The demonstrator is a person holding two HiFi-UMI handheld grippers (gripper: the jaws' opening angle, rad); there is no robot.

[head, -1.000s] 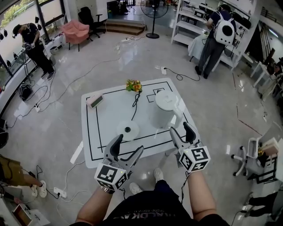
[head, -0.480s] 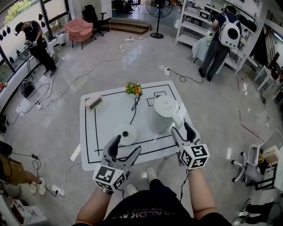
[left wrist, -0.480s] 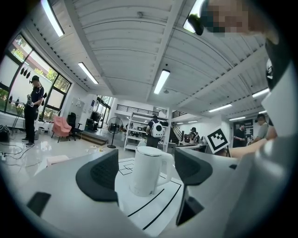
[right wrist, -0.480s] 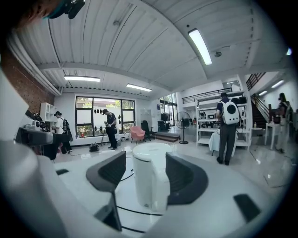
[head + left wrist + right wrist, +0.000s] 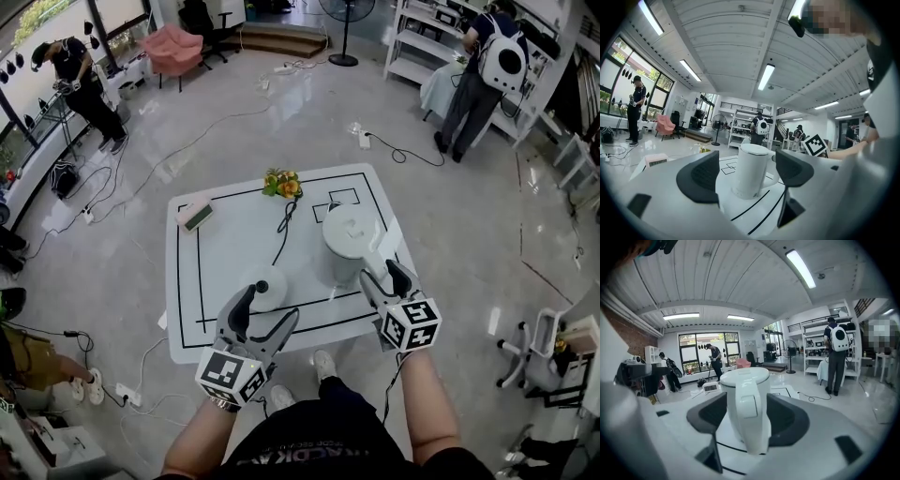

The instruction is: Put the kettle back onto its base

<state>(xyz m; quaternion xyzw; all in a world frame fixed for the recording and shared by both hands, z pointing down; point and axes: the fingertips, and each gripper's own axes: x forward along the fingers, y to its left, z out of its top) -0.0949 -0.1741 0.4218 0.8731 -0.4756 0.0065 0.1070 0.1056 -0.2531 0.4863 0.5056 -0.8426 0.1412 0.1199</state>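
A white electric kettle (image 5: pixel 347 244) stands upright on the right half of the white table (image 5: pixel 216 253). Its round white base (image 5: pixel 265 287) lies apart from it, to its left near the front edge, with a black cord (image 5: pixel 284 220) running to the back. My right gripper (image 5: pixel 386 279) is open at the kettle's near right side. In the right gripper view the kettle's handle (image 5: pixel 751 420) stands between the right gripper's (image 5: pixel 750 420) jaws, with gaps on both sides. My left gripper (image 5: pixel 263 315) hangs open over the front edge, just short of the base. The left gripper (image 5: pixel 747 172) frames the kettle (image 5: pixel 751 169) farther off.
A bunch of flowers (image 5: pixel 283 183) and a small clock-like device (image 5: pixel 197 216) sit at the table's back. Cables lie across the floor (image 5: pixel 187 150). People stand at the far left (image 5: pixel 80 80) and far right (image 5: pixel 492 56). A pink chair (image 5: pixel 173 52) is at the back.
My right gripper has closed in on the kettle's handle, which is now between its jaws. The left gripper has hardly moved.
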